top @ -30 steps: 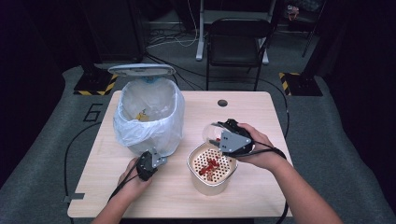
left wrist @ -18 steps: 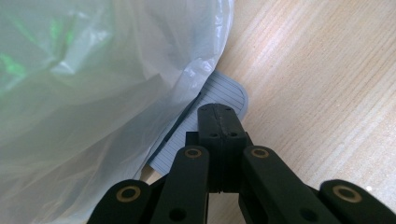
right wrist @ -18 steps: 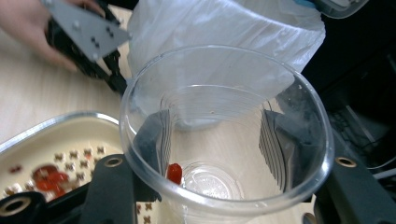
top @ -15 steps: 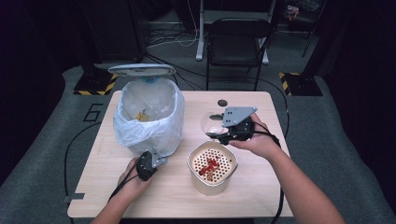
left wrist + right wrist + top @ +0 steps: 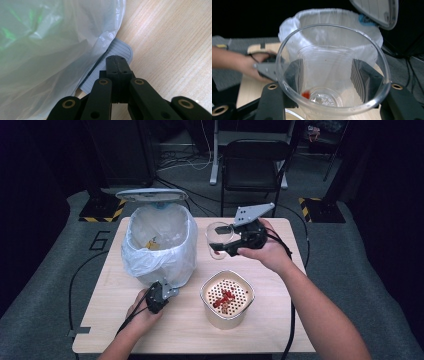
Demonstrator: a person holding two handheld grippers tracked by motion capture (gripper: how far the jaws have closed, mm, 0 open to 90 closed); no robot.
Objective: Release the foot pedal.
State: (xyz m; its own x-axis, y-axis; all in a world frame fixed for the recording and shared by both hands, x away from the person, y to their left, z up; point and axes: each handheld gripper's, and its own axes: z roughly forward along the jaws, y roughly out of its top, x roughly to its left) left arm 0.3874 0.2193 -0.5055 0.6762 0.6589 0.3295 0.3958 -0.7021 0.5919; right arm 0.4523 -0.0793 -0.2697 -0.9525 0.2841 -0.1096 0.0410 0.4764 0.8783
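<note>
Since the earlier frames the right gripper (image 5: pixel 223 245) has carried the clear plastic cup (image 5: pixel 218 240) up and away from the strainer pot (image 5: pixel 227 299), toward the bin (image 5: pixel 159 245). The cup now hangs above the table (image 5: pixel 280 320), at about three o'clock from the bin's mouth and twelve o'clock from the pot, clamped between the right jaws, whose ribbed pads press its walls. A small red bit (image 5: pixel 305 94) clings near its bottom. The left gripper (image 5: pixel 161 292), jaws pressed together with nothing between them, rests on the bin's pedal (image 5: pixel 117 53) at the bin's six o'clock; the lid (image 5: pixel 151 195) stands open.

The thin cup could buckle or slip if squeezed unevenly, and easing off the pedal would likely drop the lid before the cup arrives.

Count: one cup, one bin, one strainer pot, two grippers.
</note>
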